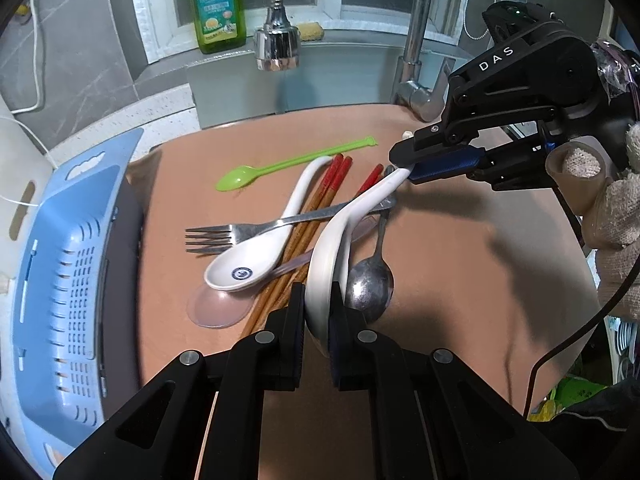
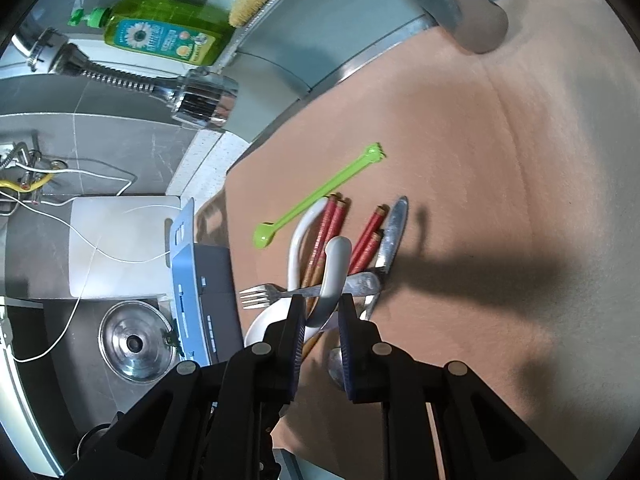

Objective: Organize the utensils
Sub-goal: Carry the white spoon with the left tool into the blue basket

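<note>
A white ceramic spoon (image 1: 360, 208) is tilted on edge above the pile, gripped at both ends. My left gripper (image 1: 318, 294) is shut on its bowl. My right gripper (image 1: 402, 166) is shut on its handle tip, and the handle (image 2: 336, 256) curves up between the pads in the right wrist view (image 2: 322, 306). Under it on the tan mat (image 1: 460, 280) lie a second white spoon with a blue emblem (image 1: 240, 270), a fork (image 1: 224, 236), a metal spoon (image 1: 370, 284), red-tipped chopsticks (image 1: 324, 196), a clear plastic spoon (image 1: 218, 308) and a green plastic spoon (image 1: 280, 168).
A blue slotted basket (image 1: 68, 280) stands at the mat's left edge. The faucet head (image 1: 276, 40) hangs over the far side, with its base (image 1: 416, 84) at the back right. A green soap bottle (image 1: 218, 4) sits on the sill. A gloved hand (image 1: 616, 220) holds the right gripper.
</note>
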`<control>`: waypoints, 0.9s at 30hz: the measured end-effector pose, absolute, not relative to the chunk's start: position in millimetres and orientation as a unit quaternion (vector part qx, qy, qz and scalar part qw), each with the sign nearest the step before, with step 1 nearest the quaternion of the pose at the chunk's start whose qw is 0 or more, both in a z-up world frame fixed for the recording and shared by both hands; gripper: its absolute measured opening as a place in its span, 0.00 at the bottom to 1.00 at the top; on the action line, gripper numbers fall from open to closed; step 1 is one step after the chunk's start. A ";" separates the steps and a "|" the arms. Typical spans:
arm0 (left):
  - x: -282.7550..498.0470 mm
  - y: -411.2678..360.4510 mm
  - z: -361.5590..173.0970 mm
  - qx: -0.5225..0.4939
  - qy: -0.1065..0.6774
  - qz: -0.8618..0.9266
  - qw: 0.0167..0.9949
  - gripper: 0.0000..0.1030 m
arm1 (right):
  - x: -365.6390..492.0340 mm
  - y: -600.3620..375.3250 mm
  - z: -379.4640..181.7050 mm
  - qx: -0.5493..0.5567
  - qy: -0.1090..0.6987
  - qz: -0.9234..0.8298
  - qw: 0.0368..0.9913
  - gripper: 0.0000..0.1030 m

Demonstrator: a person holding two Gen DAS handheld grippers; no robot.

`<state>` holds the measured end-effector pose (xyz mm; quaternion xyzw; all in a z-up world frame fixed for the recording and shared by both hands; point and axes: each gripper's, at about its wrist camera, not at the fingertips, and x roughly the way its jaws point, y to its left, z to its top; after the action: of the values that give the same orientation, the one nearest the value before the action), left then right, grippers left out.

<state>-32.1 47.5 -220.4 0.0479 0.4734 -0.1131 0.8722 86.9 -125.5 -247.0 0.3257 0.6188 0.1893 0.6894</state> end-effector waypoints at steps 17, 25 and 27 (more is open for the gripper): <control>-44.0 135.7 -188.0 0.020 0.456 -0.042 0.889 0.09 | 91.5 -17.3 -205.3 0.291 0.602 0.263 0.695 0.13; -42.7 207.5 -182.0 -0.013 0.456 0.029 0.890 0.09 | 107.9 80.6 -195.5 0.242 0.608 0.323 0.684 0.12; -42.6 219.6 -184.1 -0.025 0.458 0.037 0.888 0.09 | 109.9 98.1 -199.0 0.234 0.612 0.333 0.678 0.12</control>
<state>-42.6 219.6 -184.1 -0.0246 0.4582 0.0374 0.8877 109.9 98.1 -199.0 0.2340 0.6118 0.3326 0.6785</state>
